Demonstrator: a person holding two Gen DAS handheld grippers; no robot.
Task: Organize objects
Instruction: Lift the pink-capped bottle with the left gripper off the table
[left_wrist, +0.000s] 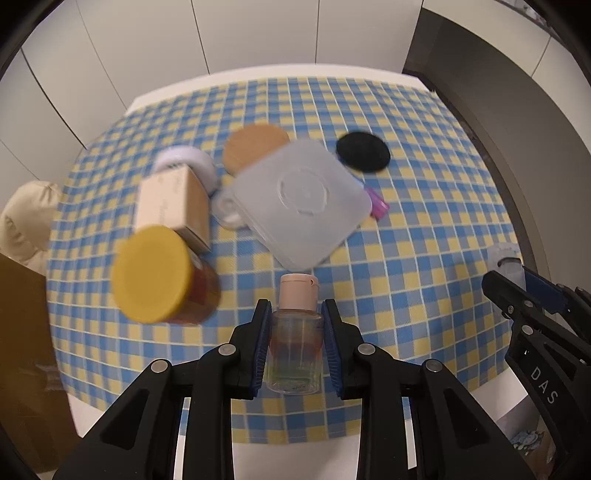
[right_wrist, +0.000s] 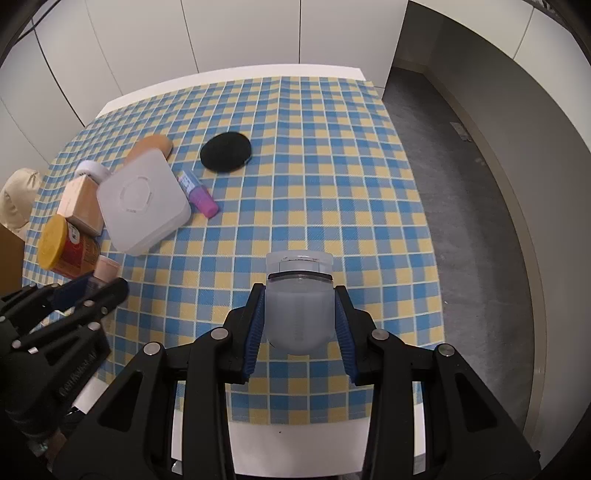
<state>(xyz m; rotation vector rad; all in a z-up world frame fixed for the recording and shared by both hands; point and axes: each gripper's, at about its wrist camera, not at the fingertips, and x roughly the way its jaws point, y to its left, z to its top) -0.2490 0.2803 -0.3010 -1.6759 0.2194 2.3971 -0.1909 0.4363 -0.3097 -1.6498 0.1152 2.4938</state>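
The left hand-held gripper (left_wrist: 295, 332) clamps a small clear bottle (left_wrist: 294, 347) above the checked bench (left_wrist: 406, 258) — the right hand-held gripper (right_wrist: 300, 317) grips a frosted container (right_wrist: 299, 314).

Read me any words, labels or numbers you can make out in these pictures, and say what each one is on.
"DAS": white letters on the black body of the right gripper, seen in the left wrist view.
Embossed lettering on the left gripper body: too dark to read.
Label on the yellow-lidded jar: too blurred.
Print on the purple tube and the beige box: too small.
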